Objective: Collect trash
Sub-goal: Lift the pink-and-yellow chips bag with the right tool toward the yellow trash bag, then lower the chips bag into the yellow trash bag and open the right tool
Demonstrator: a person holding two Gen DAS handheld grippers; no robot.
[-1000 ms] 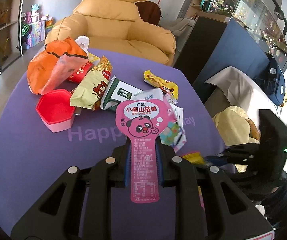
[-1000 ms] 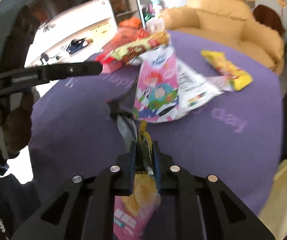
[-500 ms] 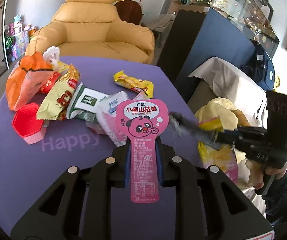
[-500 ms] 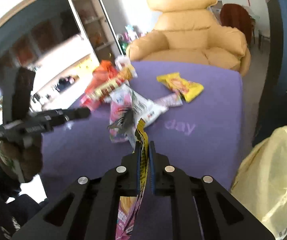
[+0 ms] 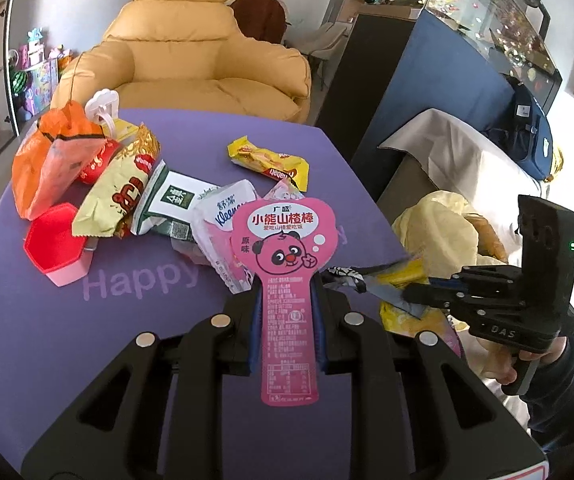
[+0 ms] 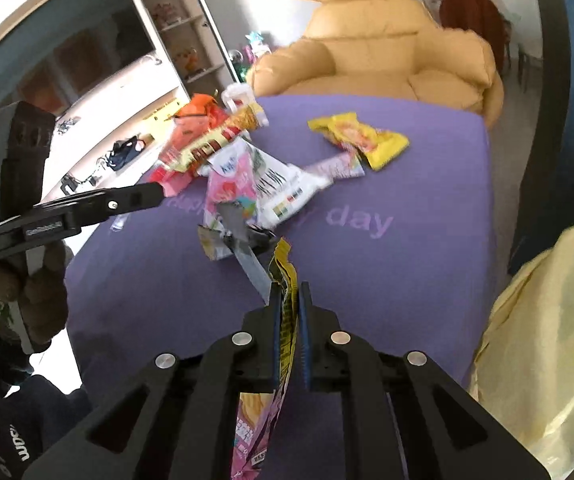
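Pink wrapper: the pink bear-printed spoon-shaped wrapper (image 5: 287, 280) stood lengthwise, head forward, clamped in the left tongs (image 5: 287, 320).
Right view only: the right tongs (image 6: 289, 312) pinched a yellow-pink crinkled snack bag (image 6: 283, 320) edge-on.

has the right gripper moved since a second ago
Yes. In the left wrist view the right gripper, shut on a yellow snack bag, has swung rightward off the purple table toward the pale yellow trash bag.

Pretty bright living room, daylight all over. There's a big tan leather recliner (image 5: 191, 52) right behind the purple table (image 5: 47, 344), with a brown chair (image 5: 261, 14) peeking out past it. Open shelving (image 6: 183, 36) with toys and knickknacks on one side, a fish tank (image 5: 483, 12) on a dark blue cabinet (image 5: 447, 92) on the other.
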